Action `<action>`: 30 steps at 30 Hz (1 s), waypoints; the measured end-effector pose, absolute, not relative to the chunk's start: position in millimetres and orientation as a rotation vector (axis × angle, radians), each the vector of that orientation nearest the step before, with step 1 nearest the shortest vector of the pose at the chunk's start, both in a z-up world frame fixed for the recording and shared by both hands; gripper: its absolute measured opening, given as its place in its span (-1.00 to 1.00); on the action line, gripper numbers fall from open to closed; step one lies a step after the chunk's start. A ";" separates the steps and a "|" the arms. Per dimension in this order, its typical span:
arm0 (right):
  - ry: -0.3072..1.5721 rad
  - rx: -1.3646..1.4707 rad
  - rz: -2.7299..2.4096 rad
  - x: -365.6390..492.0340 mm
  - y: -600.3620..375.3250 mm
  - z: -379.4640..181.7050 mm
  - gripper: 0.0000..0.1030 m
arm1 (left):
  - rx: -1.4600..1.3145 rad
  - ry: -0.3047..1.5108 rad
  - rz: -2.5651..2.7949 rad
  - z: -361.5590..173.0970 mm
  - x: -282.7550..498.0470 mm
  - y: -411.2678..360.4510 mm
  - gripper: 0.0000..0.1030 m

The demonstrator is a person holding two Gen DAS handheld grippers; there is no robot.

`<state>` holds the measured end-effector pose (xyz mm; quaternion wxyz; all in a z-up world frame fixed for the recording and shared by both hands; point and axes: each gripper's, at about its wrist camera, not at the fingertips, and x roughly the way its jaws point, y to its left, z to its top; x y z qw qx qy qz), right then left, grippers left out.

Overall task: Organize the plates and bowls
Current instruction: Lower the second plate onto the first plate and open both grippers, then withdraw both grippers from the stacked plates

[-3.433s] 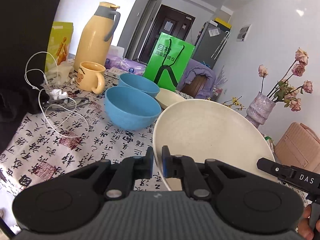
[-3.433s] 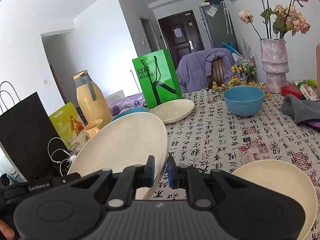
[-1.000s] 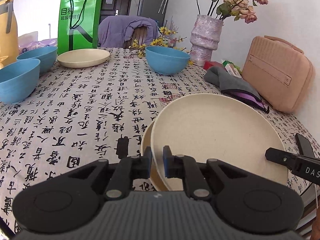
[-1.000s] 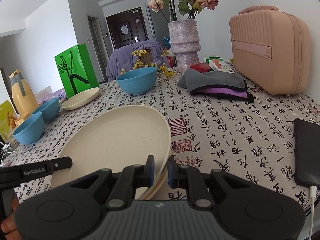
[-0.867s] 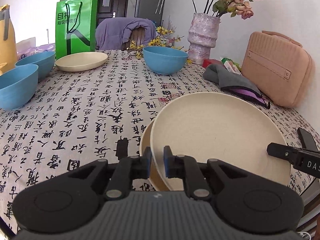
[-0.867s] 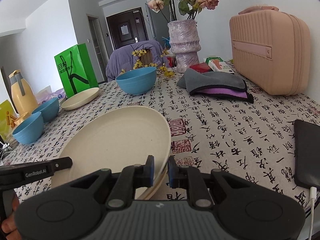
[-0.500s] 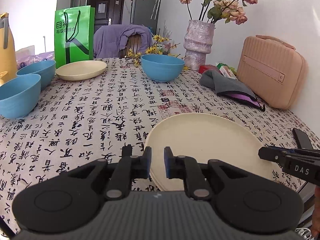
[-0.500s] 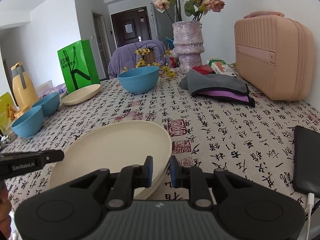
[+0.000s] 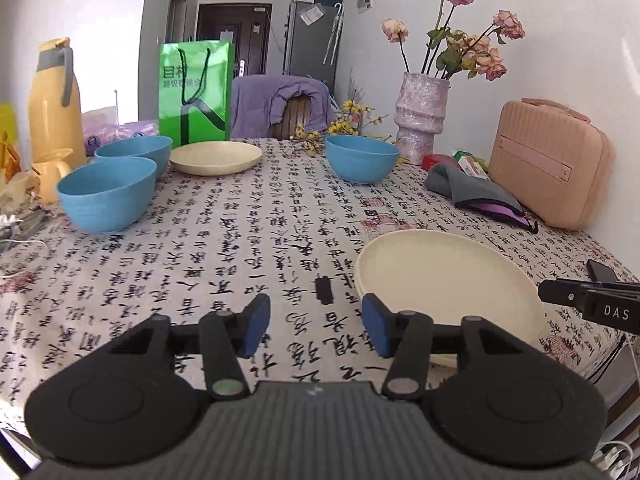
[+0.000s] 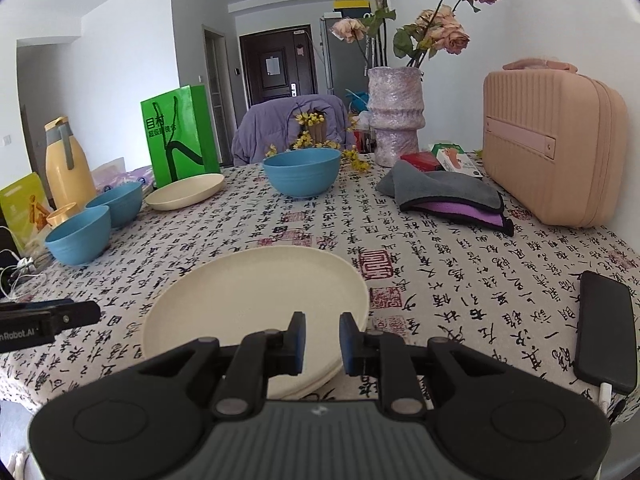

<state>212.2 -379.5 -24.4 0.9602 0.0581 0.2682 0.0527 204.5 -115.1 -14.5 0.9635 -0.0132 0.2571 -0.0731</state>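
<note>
2 cream plates [image 10: 256,292] sat stacked near the table's front edge, top one nested flat in the lower, w/ a phone [image 10: 606,330] well off to their right. Your left gripper [image 9: 314,326] had its jaws spread wide, having just opened, nothing between the blue pads, only the cloth [image 9: 224,240] below; the stack lay just right of it, clear of the fingers. Your right gripper [image 10: 322,344] hung over the stack's near rim, jaws a little apart, pads not pressing on anything. A 3rd plate [image 9: 216,158] lay at the far end in front of a green bag [image 9: 196,90]. 2 blue bowls [image 9: 108,192] stood side by side at far left by a yellow flask [image 9: 52,100]; a 3rd bowl [image 9: 362,158] stood apart near the vase [image 9: 420,116]. A grey cloth pile [image 10: 444,190] lay beside a pink case [image 10: 552,144] on the right.
</note>
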 end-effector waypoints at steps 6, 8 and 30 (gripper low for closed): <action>0.481 0.074 0.190 176.3 -339.4 -22.6 -0.61 | 0.017 0.428 -0.097 -13.7 152.1 -85.6 0.61; 0.450 0.061 0.211 162.5 -326.0 -22.9 -0.54 | -0.001 0.392 -0.082 -13.9 135.0 -74.5 0.82; 0.199 0.053 0.263 71.9 -265.9 -36.3 0.72 | -0.064 0.199 0.030 -15.7 56.4 -7.4 1.00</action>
